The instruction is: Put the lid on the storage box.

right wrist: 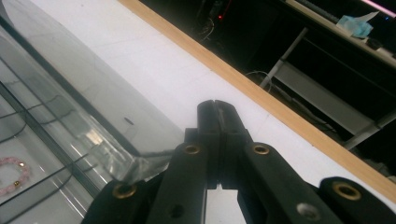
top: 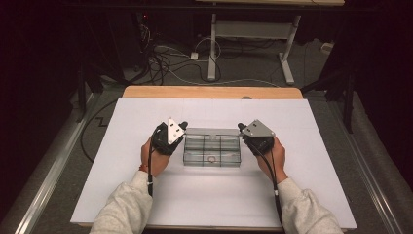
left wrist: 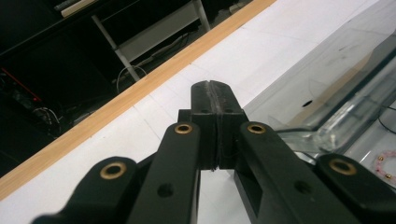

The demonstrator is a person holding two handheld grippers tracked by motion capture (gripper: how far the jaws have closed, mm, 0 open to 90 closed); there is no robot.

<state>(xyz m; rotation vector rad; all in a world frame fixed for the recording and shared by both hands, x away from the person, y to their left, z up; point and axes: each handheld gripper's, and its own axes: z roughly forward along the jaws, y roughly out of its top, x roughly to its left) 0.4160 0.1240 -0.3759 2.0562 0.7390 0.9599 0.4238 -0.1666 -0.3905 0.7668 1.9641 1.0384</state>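
A clear plastic compartment box (top: 212, 146) lies on the white sheet between my two grippers, its lid (top: 212, 131) tilted up along the far side. A pink bead bracelet (top: 212, 159) rests in a front compartment. My left gripper (top: 183, 126) is at the box's far left corner, jaws shut with nothing between them (left wrist: 215, 89); the clear box (left wrist: 327, 88) and bracelet (left wrist: 382, 164) lie to its right. My right gripper (top: 240, 127) is at the far right corner, also shut and empty (right wrist: 218, 109), with the box lid (right wrist: 79, 107) and bracelet (right wrist: 11, 171) to its left.
A white sheet (top: 146, 195) covers the table, with a wooden edge (top: 209, 92) at the far side. Beyond it stand a desk's white legs (top: 212, 48) and cables (top: 160, 58) on the floor. A metal rail (top: 53, 165) runs along the left.
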